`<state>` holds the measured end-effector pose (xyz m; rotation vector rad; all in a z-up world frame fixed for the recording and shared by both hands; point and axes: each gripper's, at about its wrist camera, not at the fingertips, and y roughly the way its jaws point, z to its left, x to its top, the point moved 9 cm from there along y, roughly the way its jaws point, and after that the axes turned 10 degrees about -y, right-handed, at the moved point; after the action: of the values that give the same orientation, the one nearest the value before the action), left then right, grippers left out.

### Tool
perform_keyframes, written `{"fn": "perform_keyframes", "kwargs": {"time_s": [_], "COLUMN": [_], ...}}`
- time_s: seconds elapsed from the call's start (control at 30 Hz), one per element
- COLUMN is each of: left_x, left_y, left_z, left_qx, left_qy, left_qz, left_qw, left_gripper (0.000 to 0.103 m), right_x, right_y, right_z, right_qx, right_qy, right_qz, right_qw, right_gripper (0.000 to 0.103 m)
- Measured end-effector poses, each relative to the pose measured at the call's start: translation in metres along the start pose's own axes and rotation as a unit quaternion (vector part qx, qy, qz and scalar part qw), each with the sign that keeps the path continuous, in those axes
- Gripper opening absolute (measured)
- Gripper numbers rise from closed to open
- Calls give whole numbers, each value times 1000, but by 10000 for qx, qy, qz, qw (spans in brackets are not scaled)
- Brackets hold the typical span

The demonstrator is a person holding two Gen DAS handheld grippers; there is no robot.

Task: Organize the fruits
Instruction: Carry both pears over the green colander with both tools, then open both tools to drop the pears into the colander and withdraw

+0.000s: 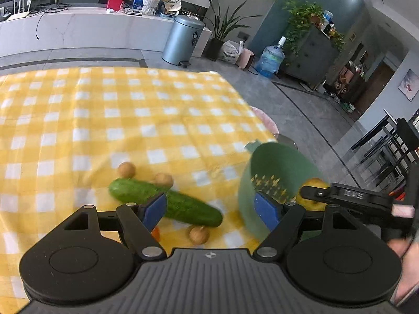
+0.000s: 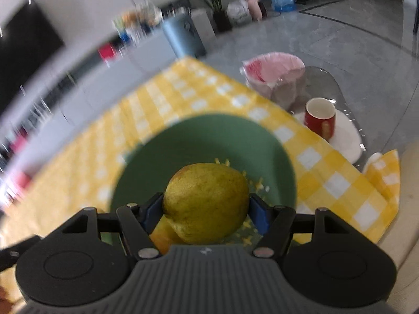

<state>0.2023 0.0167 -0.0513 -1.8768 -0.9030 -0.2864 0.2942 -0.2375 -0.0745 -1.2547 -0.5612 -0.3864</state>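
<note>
A: Where's the pear?

B: Pinched between the right tongs, hanging over the green colander on the table. The view is blurred, but it looks centred above the bowl.

A: And the left tongs?

B: Spread wide, holding nothing. The cucumber lies just ahead of them, long axis slanting from far left to near right, so the left hand is nearer. Small round brown fruits sit around it.

yellow checked tablecloth, red mug, grey pedal bin, water jug
</note>
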Motion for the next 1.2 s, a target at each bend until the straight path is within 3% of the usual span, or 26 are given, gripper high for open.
{"fn": "perform_keyframes", "kwargs": {"time_s": [0.2, 0.4, 0.53, 0.67, 0.8, 0.93, 1.2], "left_x": [-6, -6, -2, 3, 6, 9, 11], "left_y": [-2, -11, -13, -19, -23, -31, -66], "left_z": [23, 39, 48, 54, 58, 55, 50], "left_qx": [196, -198, -165, -221, -22, 147, 284], "left_qy": [61, -280, -431, -570, -595, -411, -280], "left_qz": [-2, 58, -13, -57, -164, -301, -537], "left_qw": [9998, 9994, 9989, 9981, 9981, 9986, 9978], "left_gripper": [90, 90, 90, 90, 90, 90, 90], "right_x": [-6, -5, -5, 0, 5, 17, 27], "right_y": [25, 32, 43, 48, 45, 17, -43], "right_z": [2, 2, 8, 7, 2, 3, 32], "right_qx": [-1112, -1288, -1491, -1691, -1437, -807, -3], "right_qy": [-458, -616, -905, -1017, -787, -50, 215], "right_qz": [271, 505, 744, 818, 852, 276, -193], "right_qw": [9924, 9885, 9819, 9769, 9828, 9963, 9996], "right_gripper": [66, 66, 67, 83, 87, 89, 89]}}
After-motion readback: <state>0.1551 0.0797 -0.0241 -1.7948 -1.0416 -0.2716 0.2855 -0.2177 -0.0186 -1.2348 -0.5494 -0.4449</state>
